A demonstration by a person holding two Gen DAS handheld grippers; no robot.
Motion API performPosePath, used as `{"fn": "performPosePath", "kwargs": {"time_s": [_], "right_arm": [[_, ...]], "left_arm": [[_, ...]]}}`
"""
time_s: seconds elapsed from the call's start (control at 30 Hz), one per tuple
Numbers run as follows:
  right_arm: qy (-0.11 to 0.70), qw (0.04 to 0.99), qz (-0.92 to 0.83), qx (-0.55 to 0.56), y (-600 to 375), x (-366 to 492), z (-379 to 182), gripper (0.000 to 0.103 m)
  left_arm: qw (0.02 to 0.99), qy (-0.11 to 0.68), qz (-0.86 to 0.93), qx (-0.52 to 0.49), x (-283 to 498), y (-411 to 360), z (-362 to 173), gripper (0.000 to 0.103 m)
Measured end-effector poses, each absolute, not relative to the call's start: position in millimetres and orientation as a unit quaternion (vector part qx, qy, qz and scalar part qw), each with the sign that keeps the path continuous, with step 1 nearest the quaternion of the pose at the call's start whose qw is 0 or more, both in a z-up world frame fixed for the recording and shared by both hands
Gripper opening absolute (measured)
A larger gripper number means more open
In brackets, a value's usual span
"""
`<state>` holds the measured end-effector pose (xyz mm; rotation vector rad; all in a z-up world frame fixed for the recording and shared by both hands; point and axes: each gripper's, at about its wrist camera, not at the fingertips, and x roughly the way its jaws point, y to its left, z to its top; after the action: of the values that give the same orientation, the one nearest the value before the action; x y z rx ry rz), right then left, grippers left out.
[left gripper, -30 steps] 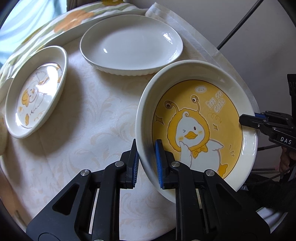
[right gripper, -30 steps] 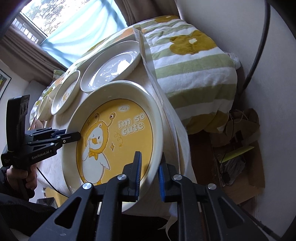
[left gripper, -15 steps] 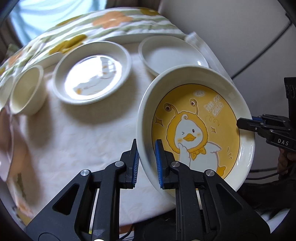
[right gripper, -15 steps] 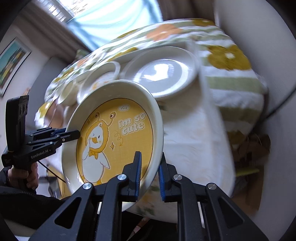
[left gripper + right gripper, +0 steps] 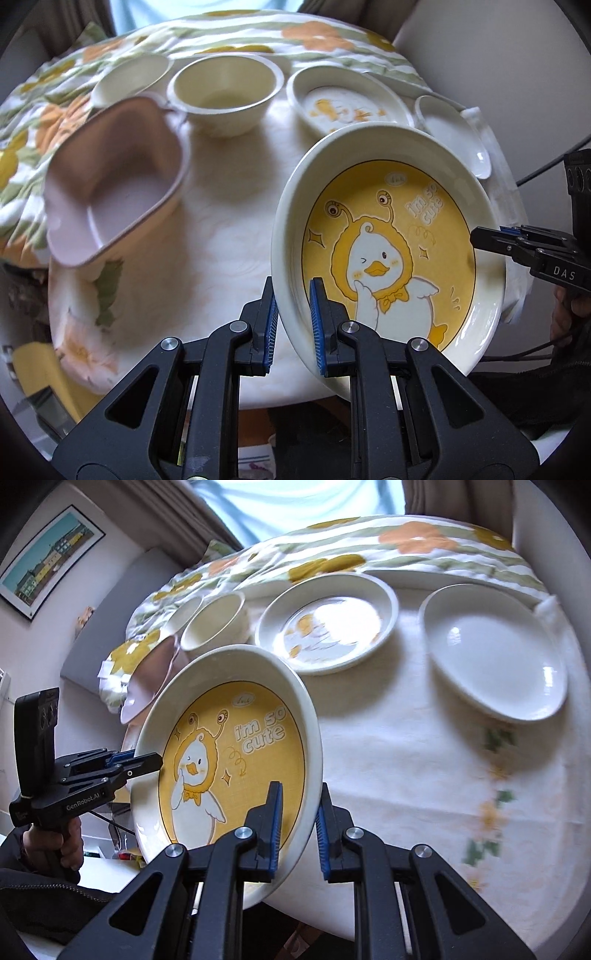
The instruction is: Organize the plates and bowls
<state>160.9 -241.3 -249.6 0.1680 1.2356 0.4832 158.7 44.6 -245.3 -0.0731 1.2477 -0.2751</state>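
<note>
Since a second ago both hands have swung the cream-rimmed plate with the yellow cartoon duck print (image 5: pixel 391 254) sideways along the table, so the mauve squarish ceramic dish (image 5: pixel 110 199) and the two cream bowls have come into the left wrist view.

Left gripper (image 5: pixel 291 325) is clamped narrow on the duck plate's near-left rim, blue pads either side of the lip. Right gripper (image 5: pixel 299 827) pinches the opposite rim the same way, and you can see its black tip biting the edge in the left view too. Plate's held tilted in the air, off the white tablecloth (image 5: pixel 221 229).

Everything else relative to the duck plate: a bare patch of cloth sits just under and left of it, decent room there. Mauve dish is further left, near the table's edge. Deep cream round bowl (image 5: pixel 225 96) is beyond it, with a shallower cream bowl (image 5: pixel 129 79) past that. Smaller duck-print plate (image 5: pixel 347 103) is right behind it, and the plain white oval plate (image 5: pixel 495 664) sits off to the right by the cloth's far corner.

Both grippers angle steeply down, a hand (image 5: pixel 62 845) gripping the left handle.
</note>
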Motion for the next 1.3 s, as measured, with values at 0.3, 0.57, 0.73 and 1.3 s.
{"fn": "performPosePath", "kwargs": {"time_s": [0.3, 0.57, 0.73, 1.3], "right_arm": [[0.598, 0.764, 0.230, 0.073, -177, 163, -285, 0.016], [0.595, 0.769, 0.224, 0.069, -159, 166, -300, 0.016], [0.593, 0.772, 0.218, 0.067, -161, 163, -304, 0.016], [0.598, 0.776, 0.194, 0.057, -155, 162, -303, 0.016]], "left_arm": [[0.790, 0.601, -0.110, -0.053, 154, 111, -283, 0.014], [0.798, 0.589, -0.117, -0.043, 159, 137, -294, 0.014], [0.806, 0.580, -0.118, -0.027, 161, 127, -293, 0.014], [0.816, 0.566, -0.113, -0.020, 159, 110, -294, 0.055]]}}
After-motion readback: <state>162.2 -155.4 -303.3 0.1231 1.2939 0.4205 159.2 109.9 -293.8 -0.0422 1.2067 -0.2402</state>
